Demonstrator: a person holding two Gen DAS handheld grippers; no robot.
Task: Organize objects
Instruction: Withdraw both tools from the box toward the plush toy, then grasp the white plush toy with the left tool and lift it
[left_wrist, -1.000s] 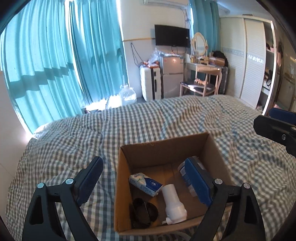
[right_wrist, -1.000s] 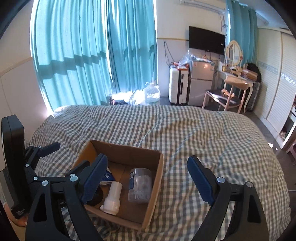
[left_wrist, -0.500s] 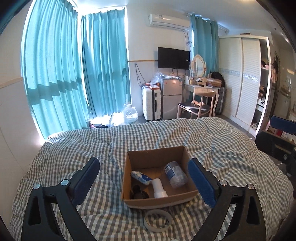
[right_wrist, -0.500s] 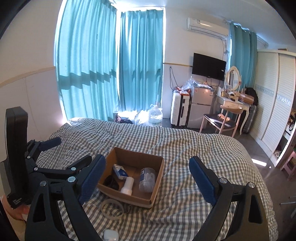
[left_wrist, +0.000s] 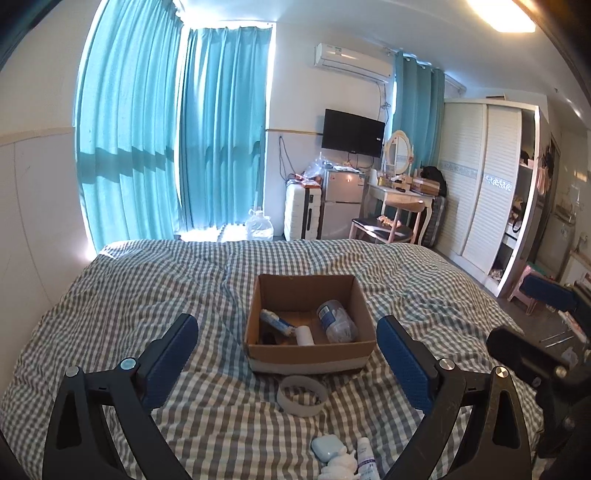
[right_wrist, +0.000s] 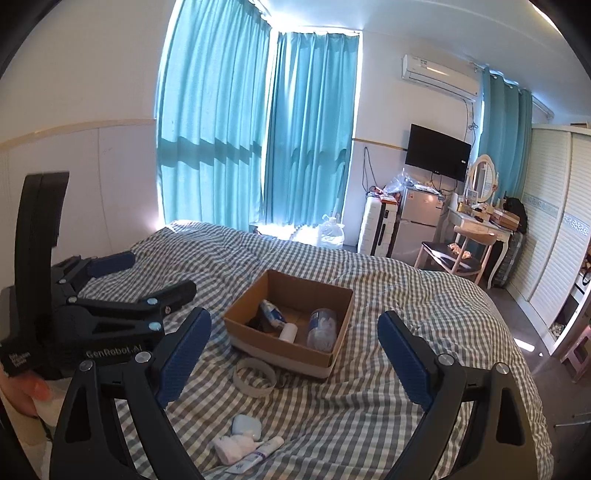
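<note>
An open cardboard box (left_wrist: 310, 355) (right_wrist: 280, 350) sits mid-bed. Inside lie a clear jar (left_wrist: 334, 321) (right_wrist: 323, 328), a white bottle (left_wrist: 305, 336), a blue-and-white packet (left_wrist: 275, 322) and a dark item. On the cover in front of it rests a tape ring (left_wrist: 302, 395) (right_wrist: 255, 376). Nearer still lie a pale blue case (left_wrist: 325, 445) (right_wrist: 245, 424), a white fluffy piece (right_wrist: 232, 448) and a small tube (right_wrist: 258, 455). My left gripper (left_wrist: 286, 322) (right_wrist: 160, 272) and right gripper (right_wrist: 293, 319) both hover open and empty, held back from the box.
The checked bed cover (left_wrist: 147, 288) spreads wide around the box. Teal curtains (left_wrist: 221, 140) hang behind, with a suitcase, fridge, dressing table and chair (left_wrist: 388, 225) beyond the bed's foot. A wardrobe (left_wrist: 487, 177) stands at the right. A hand (right_wrist: 22, 391) holds the left gripper.
Both grippers have drawn back and risen from just over the box. The box now looks smaller, and the tape ring, case, fluffy piece and tube have come into view.
</note>
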